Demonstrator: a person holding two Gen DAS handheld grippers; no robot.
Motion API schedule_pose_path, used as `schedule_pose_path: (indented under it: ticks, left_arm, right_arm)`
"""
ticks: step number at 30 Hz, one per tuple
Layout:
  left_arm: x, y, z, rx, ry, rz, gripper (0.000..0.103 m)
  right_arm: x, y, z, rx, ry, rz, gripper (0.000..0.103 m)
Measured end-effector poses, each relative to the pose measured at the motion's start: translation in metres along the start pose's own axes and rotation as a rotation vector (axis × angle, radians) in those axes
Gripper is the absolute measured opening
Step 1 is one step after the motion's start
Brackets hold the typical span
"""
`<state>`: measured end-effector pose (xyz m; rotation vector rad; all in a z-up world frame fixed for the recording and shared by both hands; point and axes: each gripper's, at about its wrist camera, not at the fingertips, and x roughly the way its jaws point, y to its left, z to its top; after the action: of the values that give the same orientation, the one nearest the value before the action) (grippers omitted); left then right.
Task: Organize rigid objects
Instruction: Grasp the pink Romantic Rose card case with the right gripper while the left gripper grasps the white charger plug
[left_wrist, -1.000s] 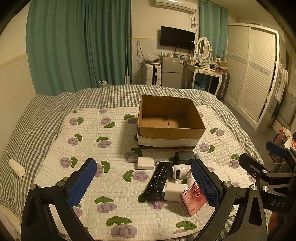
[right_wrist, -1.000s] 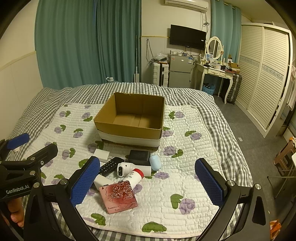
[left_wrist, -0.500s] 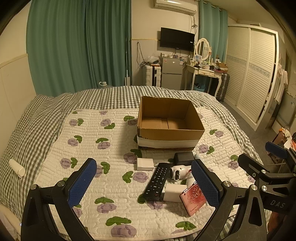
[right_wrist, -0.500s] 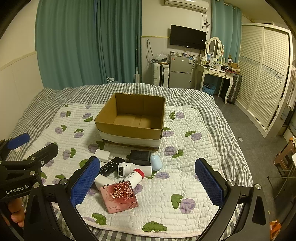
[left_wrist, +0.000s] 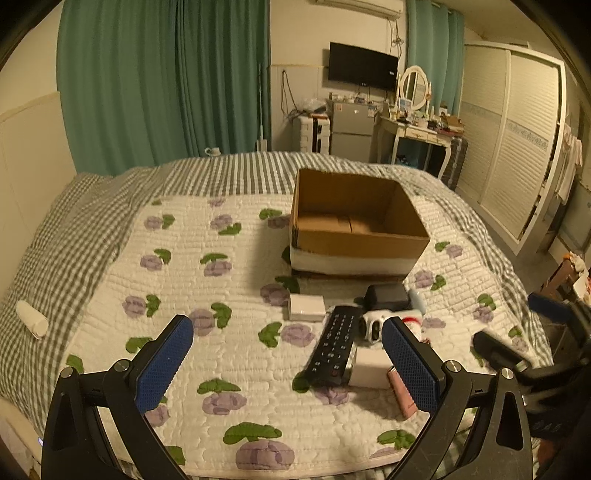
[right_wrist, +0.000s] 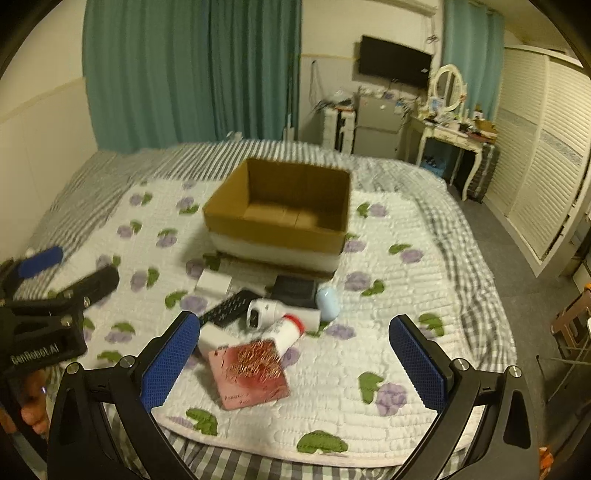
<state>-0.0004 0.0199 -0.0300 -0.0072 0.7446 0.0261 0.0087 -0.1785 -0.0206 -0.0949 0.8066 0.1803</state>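
Hand-held gripper, left (left_wrist: 286, 354): black frame, blue textured pads spread wide, nothing between them, poised above the near edge of the bed. Hand-held gripper, right (right_wrist: 291, 352): same make, pads likewise spread and empty, poised over the cluster of objects. Surface: white quilted bedspread with purple flowers and green leaves (left_wrist: 192, 280), laid over a grey checked sheet. Container: open brown cardboard box with a white band round its base (left_wrist: 354, 225), far centre of the quilt; the interior that shows holds nothing, bare cardboard floor only. Items awaiting sorting, all lying on the quilt just near of the box, closely bunched and partly overlapping: long black remote control with rows of buttons (left_wrist: 334, 345); small white rectangular block (left_wrist: 306, 307); black boxy case (left_wrist: 386, 297); pale blue oval object (right_wrist: 328, 303); white cylindrical device with a dark lens end (right_wrist: 260, 313); white bottle with a red band (right_wrist: 286, 330); flat pink-red square case with a gold floral pattern (right_wrist: 248, 373), nearest of the lot; a further white block lies partly under the remote. Step in hand, as judged: approach for a first pick, none yet in the box. Handling note: take an outlying piece first, such as the pink-red case or the remote, closing across its narrow sides; lift straight up so neighbours are not dragged, then release low inside the box.
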Motion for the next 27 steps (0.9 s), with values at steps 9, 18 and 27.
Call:
schedule_pose_path:
  ticks: [9, 18, 27]
  left_arm:
    - [0.036, 0.009, -0.025, 0.021, 0.101, 0.014, 0.103]
    - [0.065, 0.006, -0.036, 0.057, 0.186, 0.018, 0.103]
    - [0.066, -0.018, -0.036, 0.093, 0.204, -0.026, 0.103]
  right_arm:
    - [0.068, 0.015, -0.038, -0.025, 0.214, 0.07, 0.103]
    - [0.108, 0.026, -0.043, -0.056, 0.314, 0.125, 0.09]
    - [0.089, 0.009, -0.04, -0.03, 0.271, 0.16, 0.074]
